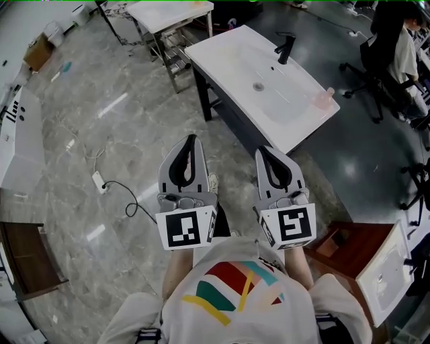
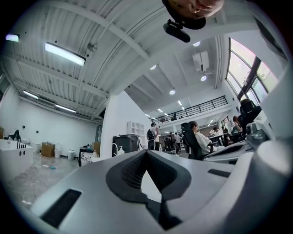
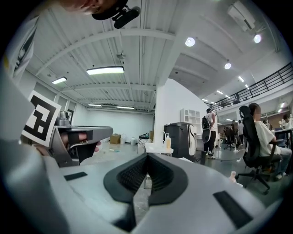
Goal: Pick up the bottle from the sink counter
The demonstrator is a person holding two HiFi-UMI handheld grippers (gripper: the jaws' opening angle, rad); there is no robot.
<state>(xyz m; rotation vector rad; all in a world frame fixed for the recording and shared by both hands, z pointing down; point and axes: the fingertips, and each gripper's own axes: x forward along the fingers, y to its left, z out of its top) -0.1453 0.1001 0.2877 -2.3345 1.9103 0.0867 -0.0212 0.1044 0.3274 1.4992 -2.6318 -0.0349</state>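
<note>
A small pinkish bottle (image 1: pixel 324 99) stands on the right corner of the white sink counter (image 1: pixel 222 54), past the drain (image 1: pixel 259 86) and the black faucet (image 1: pixel 285 47). I hold both grippers side by side over the floor, short of the counter's near edge and pointing toward it. The left gripper (image 1: pixel 193 138) (image 2: pixel 146 151) has its jaws together with nothing in them. So does the right gripper (image 1: pixel 262 150) (image 3: pixel 147 155). In the right gripper view a small pink shape (image 3: pixel 232 176), probably the bottle, shows low on the right, far off.
A white folding table (image 1: pixel 171 13) stands behind the sink. A power strip (image 1: pixel 99 181) with its cable lies on the floor at the left. Seated people on office chairs (image 1: pixel 386 54) are at the right. A brown cabinet (image 1: pixel 349 242) stands at the lower right.
</note>
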